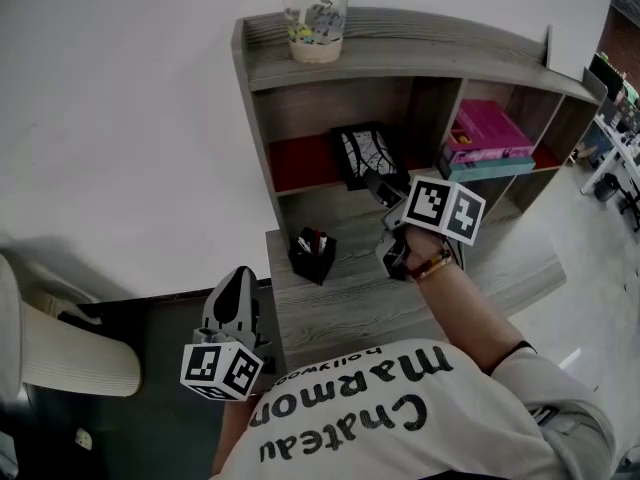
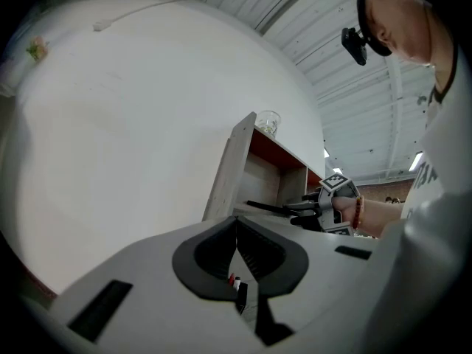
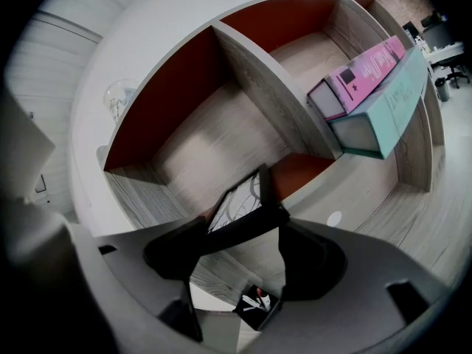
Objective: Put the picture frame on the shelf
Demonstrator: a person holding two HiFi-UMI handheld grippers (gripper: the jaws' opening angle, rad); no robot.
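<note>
Right tool (image 1: 385,193) pinches the picture frame (image 1: 362,153) by one edge, tilted inside the shelf (image 1: 400,58) at 12 o'clock. Released leaning, it may topple forward. Left tool (image 1: 238,278) hangs closed, empty, at 7 o'clock.

White T-shirt (image 1: 400,418) with black lettering, beaded bracelet (image 1: 432,265), grey left gripper (image 1: 240,274) and right gripper (image 1: 376,184), square-marker cubes (image 1: 222,370)

white wall (image 1: 120,118), grey wood-grain desk (image 1: 340,308), cream chair (image 1: 60,358) at left, pale floor (image 1: 590,303) at right

Cup (image 1: 315,18) atop shelf (image 1: 420,53) at upper centre; frame (image 1: 365,153) in left compartment, boxes (image 1: 485,140) in right; pen pot (image 1: 312,256) on desk (image 1: 345,313) below.
</note>
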